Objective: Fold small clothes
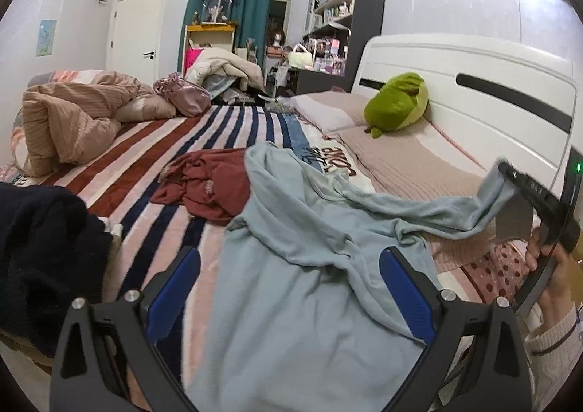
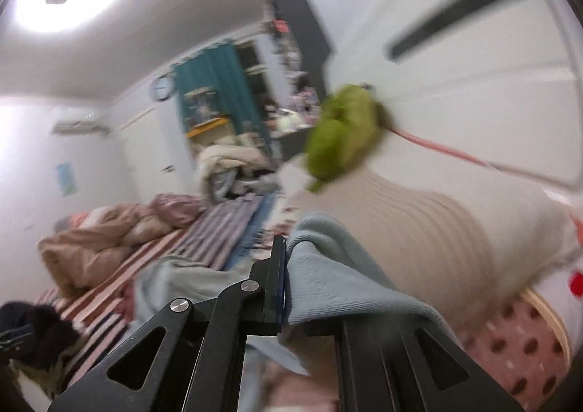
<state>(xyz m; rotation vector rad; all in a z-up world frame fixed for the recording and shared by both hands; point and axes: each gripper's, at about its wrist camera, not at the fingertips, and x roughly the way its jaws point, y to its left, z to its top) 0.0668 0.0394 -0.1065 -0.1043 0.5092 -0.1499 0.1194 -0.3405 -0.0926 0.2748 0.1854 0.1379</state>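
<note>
1. The light blue garment (image 1: 309, 266) lies crumpled on the striped bed (image 1: 153, 142), its body spread toward the left wrist camera and one sleeve drawn out to the right.
2. The right gripper (image 2: 286, 266) has its jaws pressed together on the end of that sleeve; in the left wrist view the cloth hangs from it in a sagging line above the bed.
3. The left gripper (image 1: 289, 288) hovers over the body of the garment with its jaws spread wide, the blue pads (image 1: 175, 291) on either side of the cloth and pressing on nothing.
4. The step in hand looks like straightening the sleeve before folding. It would go best if the right gripper keeps the sleeve lightly taut and level while the left pins or pinches the shoulder, so the body does not slide along with it.
5. A pull that is too high would likely drag the whole garment into a heap.
6. Only the left wrist view shows the dark red garment (image 1: 207, 186) touching the blue one's far edge, a dark navy pile (image 1: 43, 248) at the left, and the hand (image 1: 546, 255) holding the right tool.
7. Only the right wrist view, blurred, shows the pinch up close; both show the green plush toy (image 2: 342, 131) by the headboard.
</note>
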